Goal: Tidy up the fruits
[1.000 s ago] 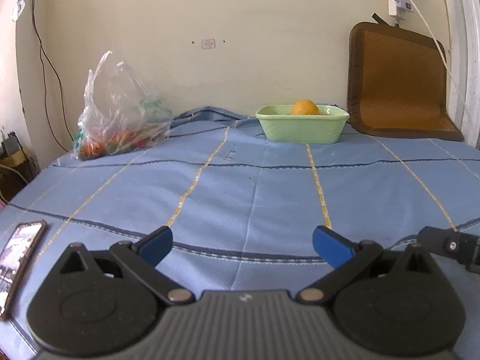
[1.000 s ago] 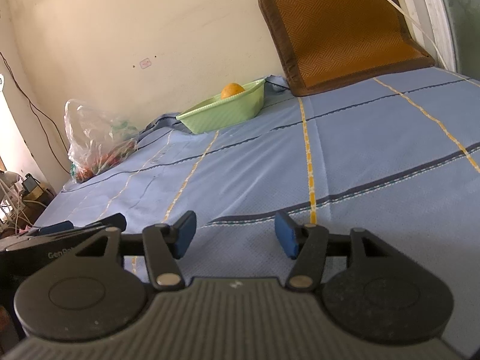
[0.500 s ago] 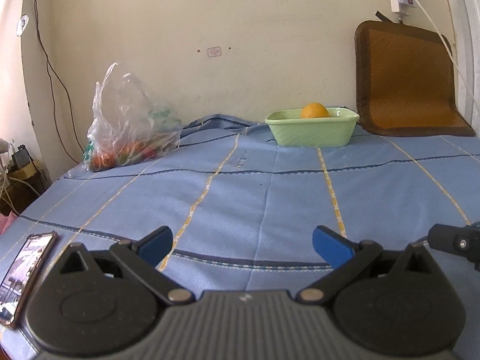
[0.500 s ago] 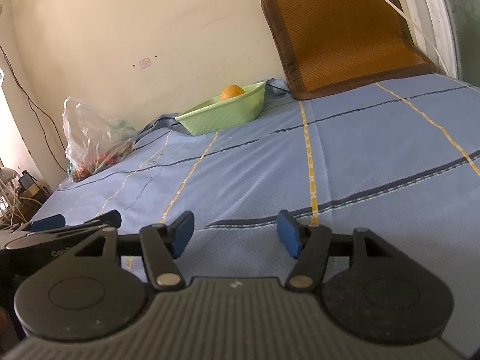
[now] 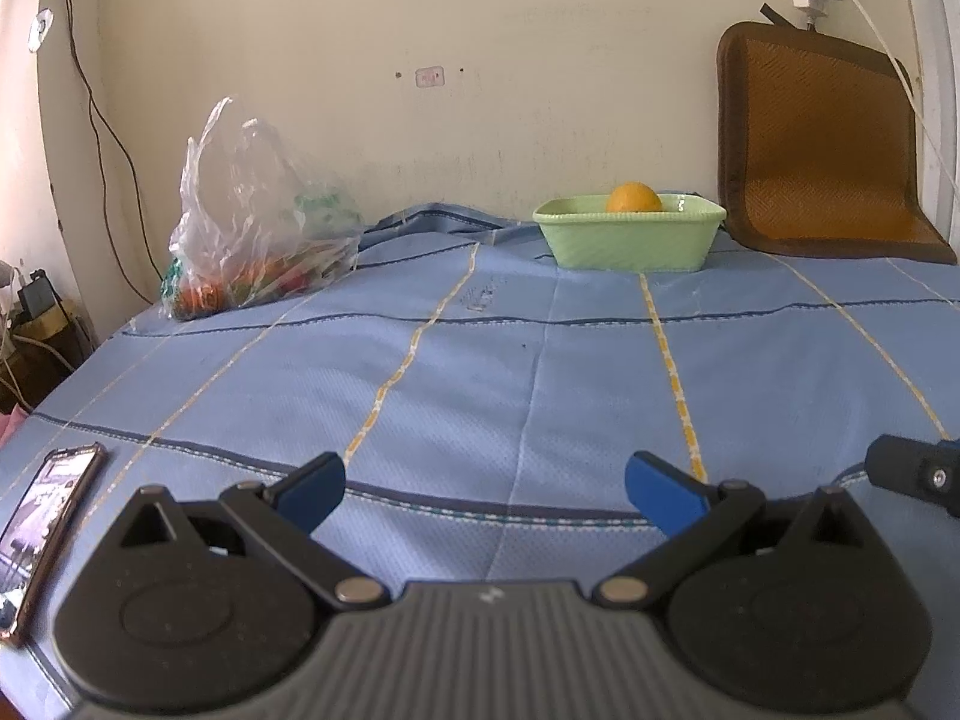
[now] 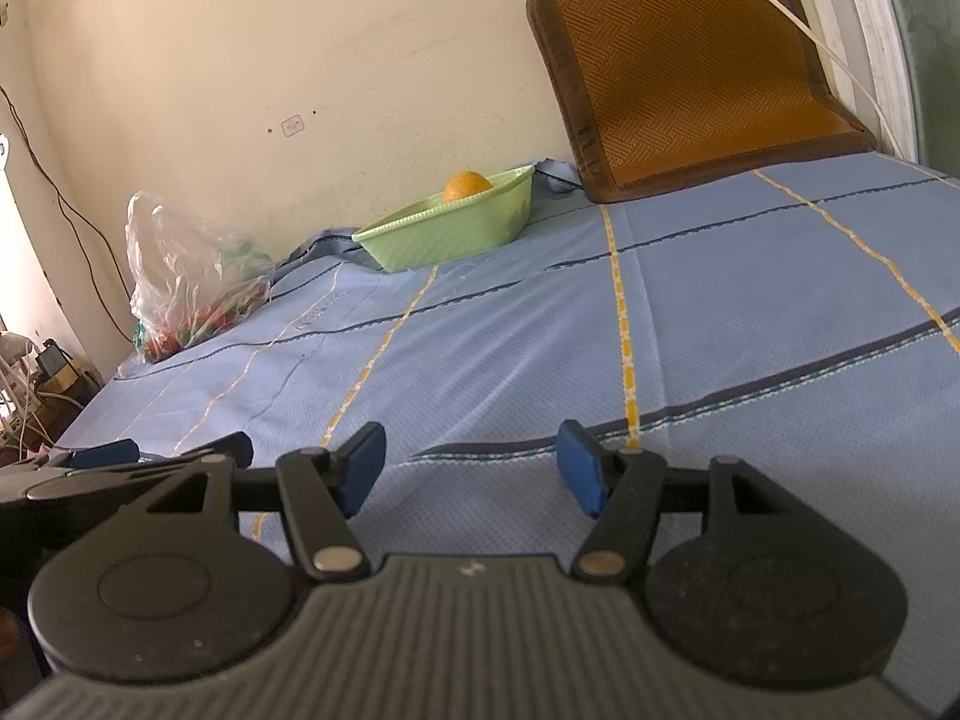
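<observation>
Both grippers hang low over a bed [image 5: 540, 372] covered w/ a blue sheet crossed by yellow and dark stripes. The left gripper [image 5: 485, 495] has its blue-padded fingers [image 5: 312, 489] spread wide, nothing between them, only sheet showing in the gap. The right gripper [image 6: 471, 474] is also wide apart (a bit narrower gap than the left), fingers [image 6: 579, 474] empty, no contact w/ any object.

At the far end of the bed, near the wall, sits a light green basket [image 5: 630, 240] w/ one orange [image 5: 633, 198] inside, its top showing above the rim. To the left of the basket, well apart from it, is a clear plastic bag [image 5: 252, 228] holding red, orange and green items; can't tell exactly which fruits they are. Right of the basket, a brown woven mat [image 5: 822, 150] leans against the wall, its lower edge on the bed.

A phone [image 5: 51, 516] lies flat at the near left edge of the bed, screen lit, just beside the left gripper's body. In the right wrist view the left gripper's tip shows at the lower left; in the left wrist view part of the right gripper shows at the right edge.
</observation>
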`<state>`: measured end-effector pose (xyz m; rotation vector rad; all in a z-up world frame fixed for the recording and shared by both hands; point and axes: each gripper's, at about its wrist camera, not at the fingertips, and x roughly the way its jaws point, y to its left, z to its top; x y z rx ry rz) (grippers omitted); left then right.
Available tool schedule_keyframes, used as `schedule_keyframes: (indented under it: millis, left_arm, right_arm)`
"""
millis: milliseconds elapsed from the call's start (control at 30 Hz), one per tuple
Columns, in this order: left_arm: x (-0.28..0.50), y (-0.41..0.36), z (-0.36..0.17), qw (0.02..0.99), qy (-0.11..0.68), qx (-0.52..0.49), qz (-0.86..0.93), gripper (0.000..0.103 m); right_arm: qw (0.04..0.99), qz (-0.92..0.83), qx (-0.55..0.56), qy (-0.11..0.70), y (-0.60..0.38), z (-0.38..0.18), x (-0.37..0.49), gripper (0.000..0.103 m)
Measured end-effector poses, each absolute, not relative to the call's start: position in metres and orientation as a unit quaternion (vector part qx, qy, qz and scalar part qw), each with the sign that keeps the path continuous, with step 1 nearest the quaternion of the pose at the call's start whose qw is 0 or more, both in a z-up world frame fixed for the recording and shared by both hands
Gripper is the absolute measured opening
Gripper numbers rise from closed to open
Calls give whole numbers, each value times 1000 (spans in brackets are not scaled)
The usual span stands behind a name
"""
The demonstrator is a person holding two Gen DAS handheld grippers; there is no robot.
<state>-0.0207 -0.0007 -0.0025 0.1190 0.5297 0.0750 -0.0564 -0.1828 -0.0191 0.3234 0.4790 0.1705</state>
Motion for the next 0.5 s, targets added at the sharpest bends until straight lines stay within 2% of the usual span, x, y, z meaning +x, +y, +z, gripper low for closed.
schedule_keyframes:
  millis: [500]
  left_arm:
    - [-16, 3, -3, 960, 275, 51, 34, 103]
  right_arm:
    - [955, 86, 159, 236, -184, -20, -56, 66]
